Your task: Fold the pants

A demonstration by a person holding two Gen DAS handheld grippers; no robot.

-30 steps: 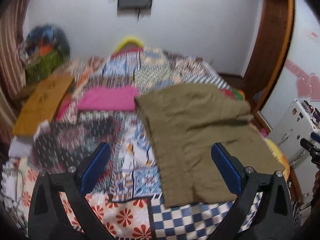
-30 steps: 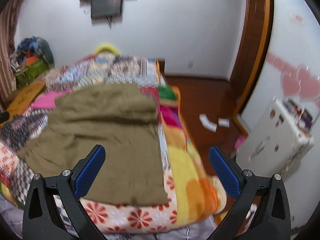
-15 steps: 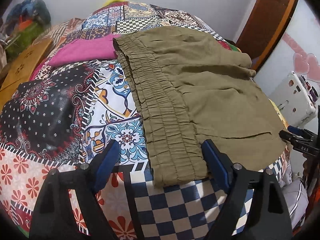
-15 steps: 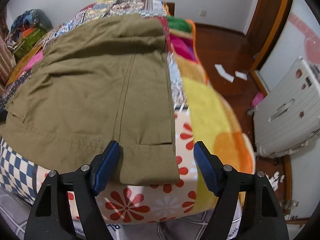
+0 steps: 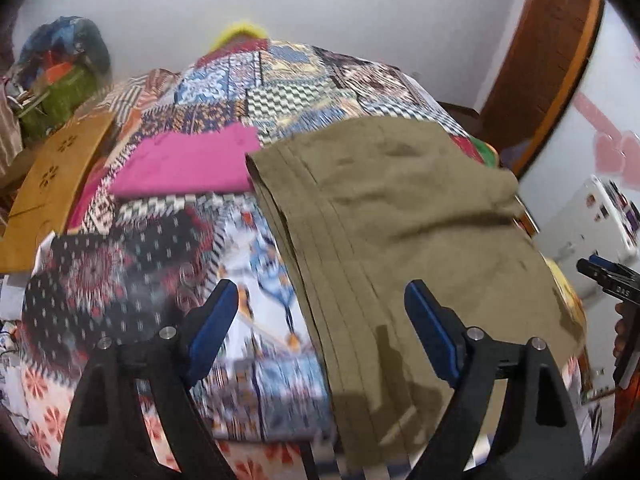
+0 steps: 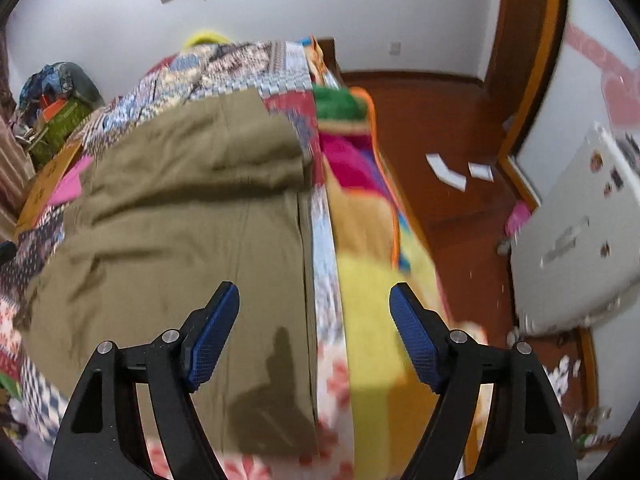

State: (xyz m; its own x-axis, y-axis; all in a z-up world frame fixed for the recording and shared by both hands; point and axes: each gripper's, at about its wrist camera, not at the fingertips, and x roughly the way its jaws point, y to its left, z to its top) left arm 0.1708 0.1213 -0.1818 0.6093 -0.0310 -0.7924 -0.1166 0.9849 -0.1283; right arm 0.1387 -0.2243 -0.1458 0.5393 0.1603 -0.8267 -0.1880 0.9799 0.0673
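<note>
Olive-green pants [image 5: 400,220] lie flat on a patchwork quilt [image 5: 140,264], the gathered waistband [image 5: 312,240] running along their left edge. My left gripper [image 5: 320,286] hovers open over the waistband's near end, its pads clear of the cloth. In the right wrist view the pants [image 6: 180,220] reach the bed's right side. Above their near right edge hangs my right gripper [image 6: 314,286]. Its jaws are opening, with the cloth edge below the gap and neither pad pressing on it. The fingers hide the pants' near hem in both views.
A folded pink cloth [image 5: 188,164] lies just left of the pants' far end. A yellow board [image 5: 52,184] and a pile of bags [image 5: 60,76] sit at the bed's left. A yellow blanket [image 6: 372,280] drapes over the right side. A white suitcase [image 6: 580,240] stands on the wooden floor [image 6: 440,120].
Both grippers have come in low over the pants' near end, and both stand narrower than a second ago. The pants have not shifted.
</note>
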